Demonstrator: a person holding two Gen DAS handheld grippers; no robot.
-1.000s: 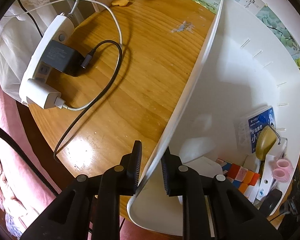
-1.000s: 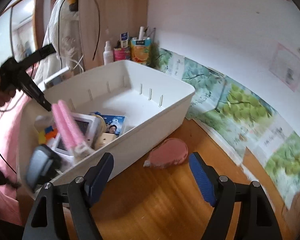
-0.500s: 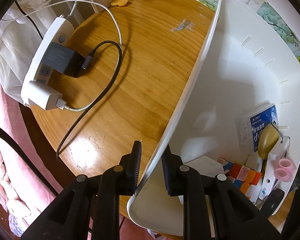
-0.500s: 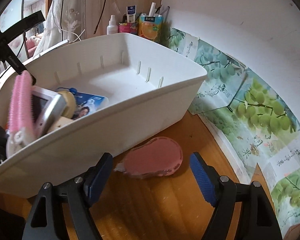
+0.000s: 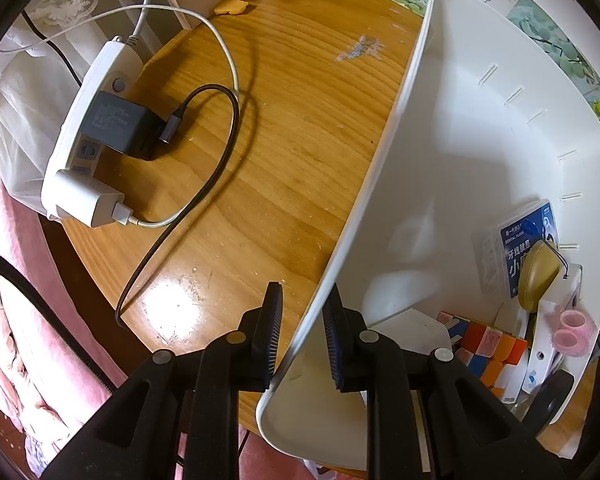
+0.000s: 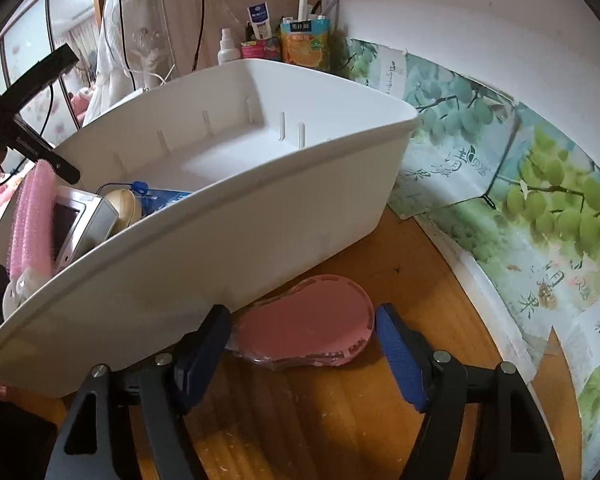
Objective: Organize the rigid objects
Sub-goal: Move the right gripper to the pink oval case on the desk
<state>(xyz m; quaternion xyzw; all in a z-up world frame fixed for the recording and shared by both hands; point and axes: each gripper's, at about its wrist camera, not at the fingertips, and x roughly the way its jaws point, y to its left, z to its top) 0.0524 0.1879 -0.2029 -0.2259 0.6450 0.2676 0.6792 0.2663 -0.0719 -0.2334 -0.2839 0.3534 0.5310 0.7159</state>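
A white plastic bin sits tilted on the wooden table. My left gripper is shut on the bin's near wall. Inside the bin lie a colour cube, a blue dental floss box, a tan oval case and pink rollers. In the right wrist view the bin fills the left. A pink flat oval object lies on the table beside the bin. My right gripper is open, with the pink object between its fingers.
A white power strip with a black adapter, white charger and cables lies at the table's left edge. Bottles and a juice carton stand at the back corner. Grape-print paper lines the wall on the right.
My right gripper has moved forward and down to the pink object, which now lies between its fingers. The left gripper stays clamped on the bin wall.
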